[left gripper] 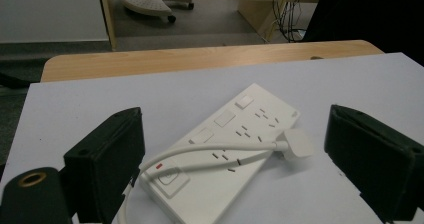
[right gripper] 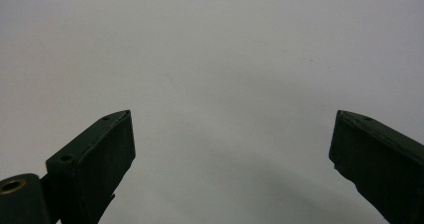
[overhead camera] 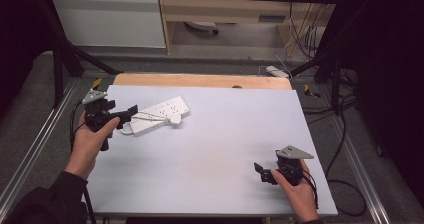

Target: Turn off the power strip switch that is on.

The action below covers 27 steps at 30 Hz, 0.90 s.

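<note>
White power strip [overhead camera: 159, 115] lies flat on bench [overhead camera: 220, 149], far-left part, long axis diagonal. White cord runs across its top, plug [left gripper: 298, 144] resting on strip's edge. Left gripper [overhead camera: 126, 116] just beside strip's near end, fingers [left gripper: 107, 159] spread wide, strip between them, not touching. Right gripper [overhead camera: 262, 172] well apart at near-right, over bare bench, fingers [right gripper: 97, 156] wide, holding nothing.

Power strip [left gripper: 225, 149] at about 10 o'clock on the worktop [overhead camera: 225, 149] is all white, same for its cable [left gripper: 210, 149] and plug [left gripper: 298, 144], with 1 tiny red mark by the big switch. Worktop's a pale grey-white sheet with a light wood strip along the 12 o'clock edge. Both tongs, left [overhead camera: 131, 113] and right [overhead camera: 261, 172], are black with grey plates on top. Sleeve [overhead camera: 45, 201] is dark.
</note>
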Available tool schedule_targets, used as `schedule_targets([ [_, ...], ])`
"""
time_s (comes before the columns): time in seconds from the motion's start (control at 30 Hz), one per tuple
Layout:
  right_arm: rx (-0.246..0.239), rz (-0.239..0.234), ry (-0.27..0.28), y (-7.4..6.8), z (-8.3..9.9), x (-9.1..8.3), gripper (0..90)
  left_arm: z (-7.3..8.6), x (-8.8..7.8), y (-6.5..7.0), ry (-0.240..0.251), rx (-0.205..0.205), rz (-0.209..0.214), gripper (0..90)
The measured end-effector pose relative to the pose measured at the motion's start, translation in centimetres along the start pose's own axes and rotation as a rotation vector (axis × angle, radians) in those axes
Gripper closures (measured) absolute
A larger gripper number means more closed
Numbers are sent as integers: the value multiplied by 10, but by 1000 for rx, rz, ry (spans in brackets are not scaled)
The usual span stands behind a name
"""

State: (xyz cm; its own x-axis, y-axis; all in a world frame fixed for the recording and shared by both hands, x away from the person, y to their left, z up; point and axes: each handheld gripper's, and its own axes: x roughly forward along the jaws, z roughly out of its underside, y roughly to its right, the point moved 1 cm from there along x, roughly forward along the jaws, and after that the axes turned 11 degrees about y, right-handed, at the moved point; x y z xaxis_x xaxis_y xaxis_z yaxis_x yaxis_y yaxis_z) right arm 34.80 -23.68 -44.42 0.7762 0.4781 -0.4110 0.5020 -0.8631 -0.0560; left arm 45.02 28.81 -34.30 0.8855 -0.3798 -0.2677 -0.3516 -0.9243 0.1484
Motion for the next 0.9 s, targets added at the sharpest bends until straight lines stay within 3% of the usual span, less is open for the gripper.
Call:
schedule_targets([
  [0.17, -7, -5, 12, -2, 0, -3, 49, -6, 9, 1, 13, 0, -32, 102],
  [0.33, -1, -11, 18, -4, -2, -7, 54, -6, 21, 3, 11, 5, -39, 106],
  [0.53, -35, 5, 1, -4, 0, -14, 39, -4, 35, 11, 3, -7, -41, 125],
  [0.9, -18, -8, 26, 0, 2, -16, 43, -7, 55, 27, -17, 91, -86, 145],
])
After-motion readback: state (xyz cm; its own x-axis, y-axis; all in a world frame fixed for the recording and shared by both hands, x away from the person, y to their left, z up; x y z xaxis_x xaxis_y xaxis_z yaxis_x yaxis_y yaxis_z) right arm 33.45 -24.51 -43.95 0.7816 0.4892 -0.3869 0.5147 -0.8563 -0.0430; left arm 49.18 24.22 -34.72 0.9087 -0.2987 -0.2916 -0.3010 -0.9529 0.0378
